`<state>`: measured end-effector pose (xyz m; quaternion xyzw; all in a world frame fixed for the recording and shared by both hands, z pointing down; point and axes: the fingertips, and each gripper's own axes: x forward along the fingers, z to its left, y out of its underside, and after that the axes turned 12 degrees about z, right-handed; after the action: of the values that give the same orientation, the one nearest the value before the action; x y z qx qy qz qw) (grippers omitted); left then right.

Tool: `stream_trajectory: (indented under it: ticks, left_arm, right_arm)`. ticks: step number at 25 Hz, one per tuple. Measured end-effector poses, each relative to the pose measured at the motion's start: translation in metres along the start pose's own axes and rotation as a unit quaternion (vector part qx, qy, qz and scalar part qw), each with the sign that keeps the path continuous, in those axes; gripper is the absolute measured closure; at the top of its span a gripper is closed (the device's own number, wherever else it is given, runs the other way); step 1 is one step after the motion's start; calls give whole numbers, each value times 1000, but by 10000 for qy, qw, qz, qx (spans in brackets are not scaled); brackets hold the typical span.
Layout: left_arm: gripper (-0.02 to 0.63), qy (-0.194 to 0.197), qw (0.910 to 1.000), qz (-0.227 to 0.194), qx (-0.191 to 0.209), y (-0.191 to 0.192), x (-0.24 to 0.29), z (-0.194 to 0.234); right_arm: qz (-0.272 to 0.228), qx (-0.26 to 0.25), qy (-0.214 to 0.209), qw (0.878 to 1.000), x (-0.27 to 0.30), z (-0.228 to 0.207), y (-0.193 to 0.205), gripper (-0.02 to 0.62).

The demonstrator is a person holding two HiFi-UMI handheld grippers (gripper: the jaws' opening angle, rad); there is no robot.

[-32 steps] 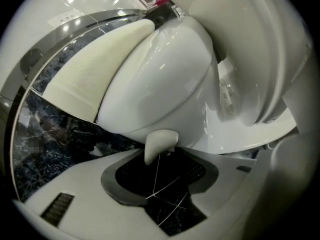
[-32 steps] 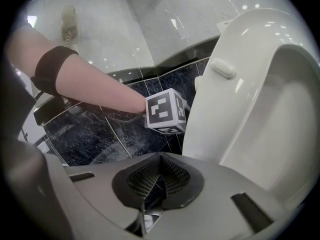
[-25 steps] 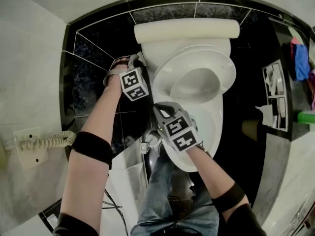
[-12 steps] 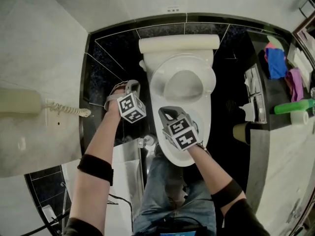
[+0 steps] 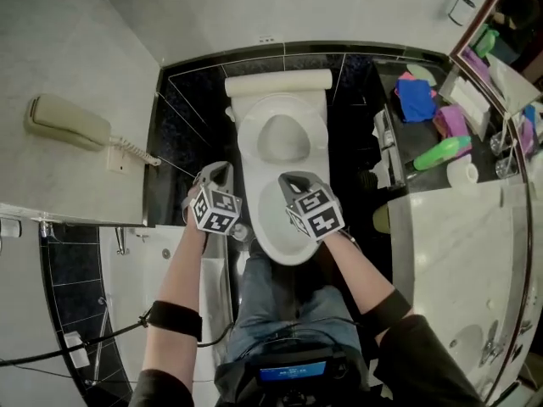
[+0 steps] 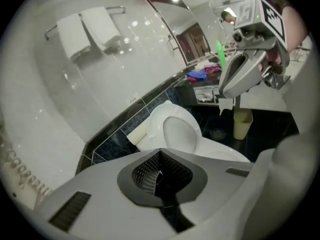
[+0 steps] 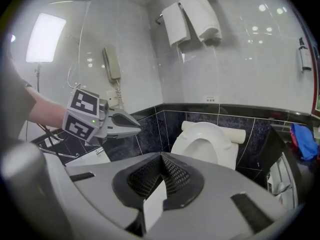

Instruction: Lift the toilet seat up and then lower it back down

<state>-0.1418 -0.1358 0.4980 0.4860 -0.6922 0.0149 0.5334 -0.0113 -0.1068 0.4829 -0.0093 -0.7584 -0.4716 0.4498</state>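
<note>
Toilet seat (image 5: 282, 138) is being left upright, ahead of the left claw (image 5: 219, 170) and right claw (image 5: 293, 179), both pressed together empty, and could slam down if nudged ungripped.

**Clearances around the toilet (image 5: 287, 227).** Open air lies above the bowl. The seat (image 5: 282, 136) stands raised in front of the tank (image 5: 277, 81) and blocks the way further back. To the left, a bare gap runs to the black tiled wall (image 5: 182, 125). To the right, the gap to the counter (image 5: 441, 219) is narrow, and a bin (image 5: 381, 219) stands in it.
</note>
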Motion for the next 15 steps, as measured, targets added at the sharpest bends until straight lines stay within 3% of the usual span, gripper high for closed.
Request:
stream_trajectory:
  ticks: [5, 10, 15]
  left_arm:
    - [598, 73, 9947, -375, -951, -21, -80, -32]
    - [598, 119, 9856, -588, -1582, -31, -155, -64]
    - [598, 179, 9765, -647, -2048, -21, -198, -84]
  right_arm:
    - [-187, -27, 101, 9998, -73, -5, 14, 594]
    - [-219, 27, 104, 9997, -143, -3, 37, 594]
    - [-142, 179, 204, 9995, -187, -4, 62, 594]
